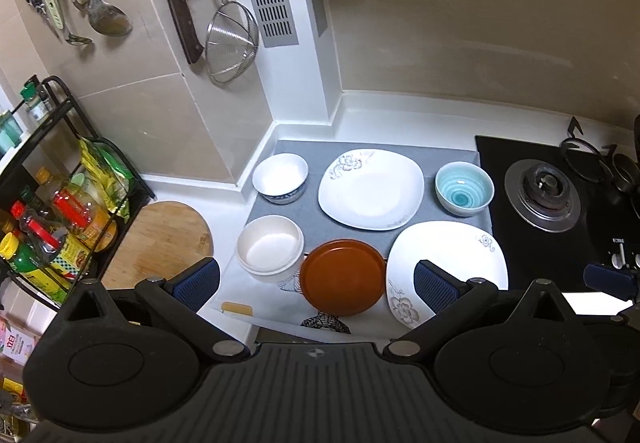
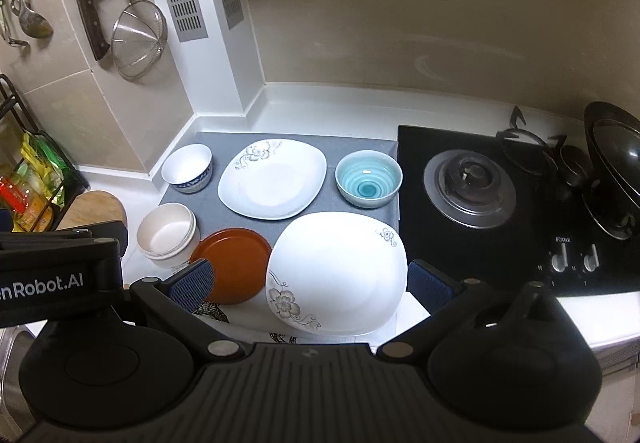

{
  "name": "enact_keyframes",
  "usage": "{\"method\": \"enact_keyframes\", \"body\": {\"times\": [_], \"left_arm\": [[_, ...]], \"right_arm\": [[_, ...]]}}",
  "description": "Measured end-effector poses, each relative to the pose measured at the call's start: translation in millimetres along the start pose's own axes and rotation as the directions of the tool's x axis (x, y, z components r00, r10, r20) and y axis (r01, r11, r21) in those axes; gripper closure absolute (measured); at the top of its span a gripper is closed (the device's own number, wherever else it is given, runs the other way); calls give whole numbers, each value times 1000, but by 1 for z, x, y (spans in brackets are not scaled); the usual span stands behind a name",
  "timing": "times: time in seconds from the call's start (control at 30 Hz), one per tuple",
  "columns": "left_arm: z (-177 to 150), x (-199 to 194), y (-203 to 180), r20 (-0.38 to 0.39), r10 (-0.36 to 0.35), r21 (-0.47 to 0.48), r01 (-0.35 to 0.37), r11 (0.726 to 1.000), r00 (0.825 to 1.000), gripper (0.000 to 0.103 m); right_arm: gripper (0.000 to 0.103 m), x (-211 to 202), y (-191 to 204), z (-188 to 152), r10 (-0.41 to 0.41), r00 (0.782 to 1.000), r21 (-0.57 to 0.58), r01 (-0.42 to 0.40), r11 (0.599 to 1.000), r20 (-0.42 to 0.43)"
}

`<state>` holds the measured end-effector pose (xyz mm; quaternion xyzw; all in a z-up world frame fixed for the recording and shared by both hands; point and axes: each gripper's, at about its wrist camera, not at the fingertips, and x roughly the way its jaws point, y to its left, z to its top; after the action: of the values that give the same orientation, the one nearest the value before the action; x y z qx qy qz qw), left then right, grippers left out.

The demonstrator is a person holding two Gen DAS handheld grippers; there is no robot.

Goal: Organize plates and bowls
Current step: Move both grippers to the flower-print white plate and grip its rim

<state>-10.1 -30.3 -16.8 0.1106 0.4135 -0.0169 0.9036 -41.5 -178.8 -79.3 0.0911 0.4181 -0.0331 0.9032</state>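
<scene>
The left gripper (image 1: 316,281) is held above the front edge of the counter with its jaws spread wide, and nothing is pinched between them. The brown plate (image 1: 343,276) is seen between its blue pads, lower down on the counter. The right gripper (image 2: 310,281) is also held with jaws spread and empty; the near flowered plate (image 2: 336,271) is seen between its pads, at the front edge beside the stove (image 2: 472,195).

The brown plate lies at the front edge, touching or slightly under the near flowered plate; which one cannot be told. Just left of it, at the front left corner of the grey mat (image 1: 308,213), a cream bowl (image 1: 270,249) is placed, and it seems to be stacked in a second one. A far flowered plate (image 1: 370,189) is set in the middle of the mat. A blue-rimmed white bowl (image 1: 280,177) stands at the back left corner of the mat, and a turquoise bowl (image 1: 464,189) at its right edge, near the stove. A round wooden board (image 1: 160,239) lies on the counter left of the mat.
</scene>
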Motion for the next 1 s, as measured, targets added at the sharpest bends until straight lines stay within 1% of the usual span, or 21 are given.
{"method": "enact_keyframes", "body": {"times": [0.23,0.47,0.6,0.67,0.73,0.8,0.87,0.93,0.97,1.0], "left_arm": [[2,11,-5,1,-6,28,6,1000,1000,0],[10,38,-1,-52,-59,27,61,998,997,0],[17,61,3,-77,-93,31,95,995,993,0],[19,77,8,-89,-115,8,116,993,989,0],[18,93,15,-69,-156,-25,155,988,985,0],[15,109,23,-29,-210,-56,208,976,977,0],[10,126,29,16,-250,-74,250,965,968,0],[6,143,30,37,-265,-61,267,962,964,0],[5,152,29,35,-269,-40,270,962,963,0],[6,165,27,-2,-269,-7,269,963,963,0]], "right_arm": [[0,10,-1,0,-20,1000,18,21,1000,-13],[0,30,2,5,-42,998,26,43,999,-49],[0,52,6,10,-64,996,32,66,997,-66],[0,65,10,13,-72,994,33,75,997,-77],[0,78,13,16,-67,996,30,69,997,-63],[0,92,15,19,-70,997,29,71,997,-40],[0,104,16,17,-64,998,32,65,997,-17],[0,117,15,14,-40,999,31,40,999,3],[0,123,15,10,-31,999,15,30,999,28],[0,128,17,5,-25,998,-18,26,1000,57]]}}
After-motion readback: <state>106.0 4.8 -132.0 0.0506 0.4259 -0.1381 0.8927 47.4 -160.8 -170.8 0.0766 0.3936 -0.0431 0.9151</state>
